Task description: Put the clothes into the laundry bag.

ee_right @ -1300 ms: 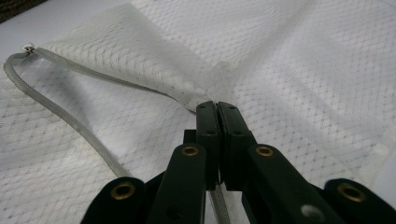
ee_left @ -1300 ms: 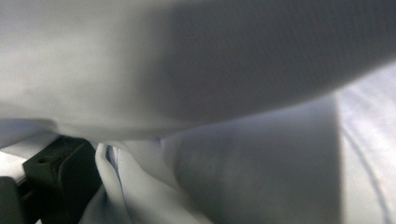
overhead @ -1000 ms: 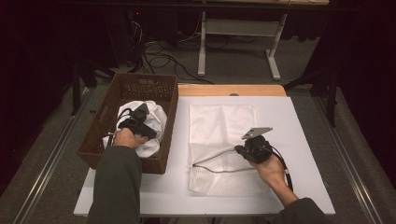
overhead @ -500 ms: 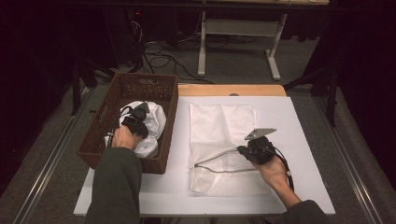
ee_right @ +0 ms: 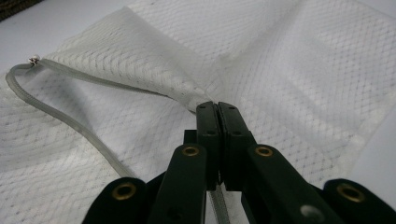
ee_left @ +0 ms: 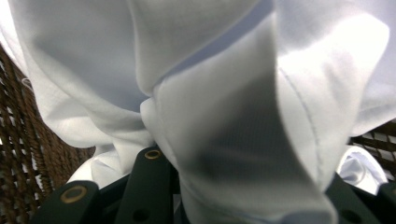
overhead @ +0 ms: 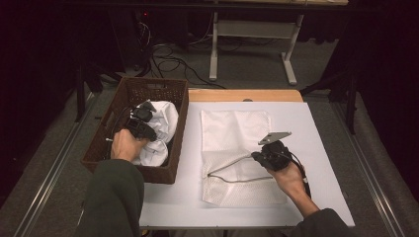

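Soft, light and floppy, the crumpled white cotton garment [overhead: 160, 129] lies in the brown wicker basket [overhead: 175, 103] at nine o'clock, pinched by the left gripper [overhead: 140, 120], while the right gripper [overhead: 261, 157], pressed together, nips the white mesh drawstring bag's [overhead: 237, 129] rim.

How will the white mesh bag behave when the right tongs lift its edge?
The mesh bag probably sags limply: it lies flat and wrinkled. It seems light, being thin netting. Its cord may trail loose, as the right tongs pinch only the rim.
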Action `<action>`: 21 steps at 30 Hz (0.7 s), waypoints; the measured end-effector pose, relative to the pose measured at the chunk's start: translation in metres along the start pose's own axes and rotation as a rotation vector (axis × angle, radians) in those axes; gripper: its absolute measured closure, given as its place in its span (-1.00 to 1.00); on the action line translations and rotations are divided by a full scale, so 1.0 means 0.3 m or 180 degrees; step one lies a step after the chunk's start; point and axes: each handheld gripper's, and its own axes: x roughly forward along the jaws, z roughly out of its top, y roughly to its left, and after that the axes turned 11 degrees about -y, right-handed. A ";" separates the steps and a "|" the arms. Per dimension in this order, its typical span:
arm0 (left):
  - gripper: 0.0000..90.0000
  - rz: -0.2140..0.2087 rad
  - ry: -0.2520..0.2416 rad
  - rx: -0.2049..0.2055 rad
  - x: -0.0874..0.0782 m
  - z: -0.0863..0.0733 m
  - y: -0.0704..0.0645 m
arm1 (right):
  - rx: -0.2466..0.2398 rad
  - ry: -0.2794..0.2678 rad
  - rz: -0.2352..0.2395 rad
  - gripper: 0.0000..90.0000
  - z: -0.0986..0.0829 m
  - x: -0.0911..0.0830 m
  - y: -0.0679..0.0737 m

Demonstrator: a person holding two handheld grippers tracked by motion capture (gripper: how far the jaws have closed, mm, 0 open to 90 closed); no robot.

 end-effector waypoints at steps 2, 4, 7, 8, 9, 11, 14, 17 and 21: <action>0.44 0.0002 -0.0025 0.0027 -0.022 0.006 -0.009 | -0.0004 -0.0006 0.0000 0.99 0.006 -0.001 -0.004; 0.44 -0.0018 -0.0080 0.0028 -0.050 0.011 -0.019 | -0.0007 -0.0007 -0.0017 0.99 0.010 0.000 -0.008; 0.44 -0.0038 -0.0115 0.0085 -0.089 0.014 -0.037 | 0.0008 0.0001 0.0017 0.99 0.010 0.011 -0.016; 0.44 -0.0052 -0.0120 0.0093 -0.101 0.014 -0.042 | 0.0010 0.0009 0.0027 0.99 0.011 0.016 -0.017; 0.44 -0.0052 -0.0116 0.0102 -0.112 0.015 -0.048 | 0.0005 0.0014 0.0045 0.99 0.013 0.021 -0.020; 0.44 -0.0039 -0.0117 0.0129 -0.132 0.017 -0.059 | -0.0001 0.0027 0.0059 0.99 0.017 0.031 -0.021; 0.44 -0.0121 -0.0160 0.0105 -0.157 0.016 -0.067 | -0.0027 0.0033 0.0100 0.99 0.022 0.047 -0.021; 0.44 -0.0173 -0.0199 0.0082 -0.181 0.016 -0.071 | -0.0044 0.0064 0.0119 0.99 0.028 0.056 -0.021; 0.44 -0.0269 -0.0255 0.0044 -0.227 0.022 -0.075 | -0.0047 0.0034 0.0134 0.99 0.042 0.062 -0.024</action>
